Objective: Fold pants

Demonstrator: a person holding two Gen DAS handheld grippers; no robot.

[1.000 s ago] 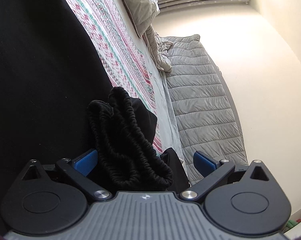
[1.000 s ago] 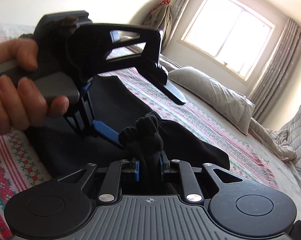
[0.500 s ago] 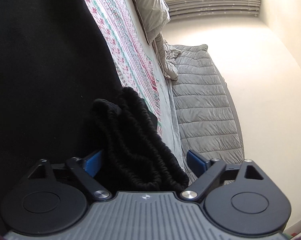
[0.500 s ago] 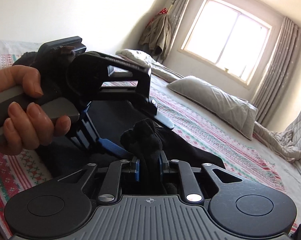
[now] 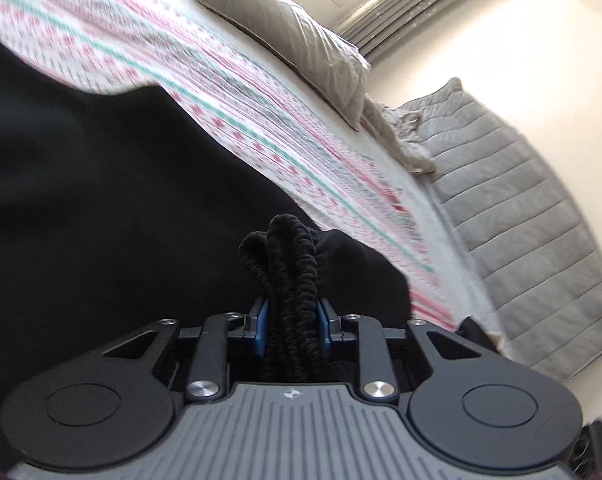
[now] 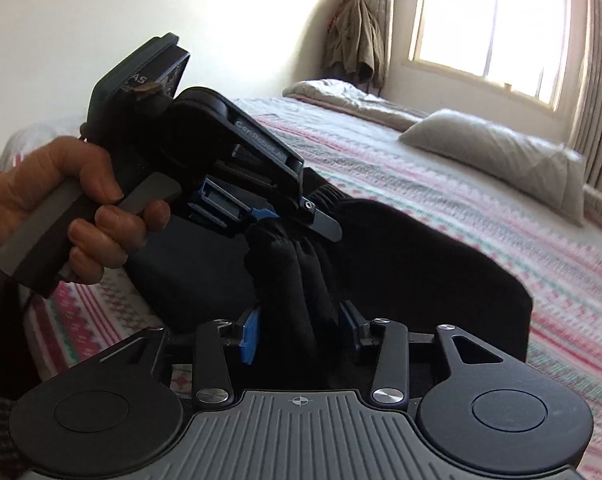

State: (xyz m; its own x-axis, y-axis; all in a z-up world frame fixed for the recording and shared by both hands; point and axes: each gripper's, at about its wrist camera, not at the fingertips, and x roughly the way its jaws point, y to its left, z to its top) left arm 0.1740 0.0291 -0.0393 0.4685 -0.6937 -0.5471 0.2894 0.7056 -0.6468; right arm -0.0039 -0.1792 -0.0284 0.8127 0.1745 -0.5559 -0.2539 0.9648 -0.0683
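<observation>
While the black pants [image 6: 421,264] lie spread across the patterned bedspread [image 6: 481,200], both claws sit at the bunched waistband [image 5: 291,280].
Left gripper [image 5: 291,330] is closing, pads already squeezing the elastic; right gripper [image 6: 299,330] is opening, fabric loose between its pads, toward the bed's near edge.

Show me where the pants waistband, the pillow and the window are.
pants waistband [image 5: 291,280]: left wrist view, bunched elastic cords.
pillow [image 6: 497,156]: right wrist view, middle of its top face.
window [image 6: 489,28]: right wrist view, bright pane.
</observation>
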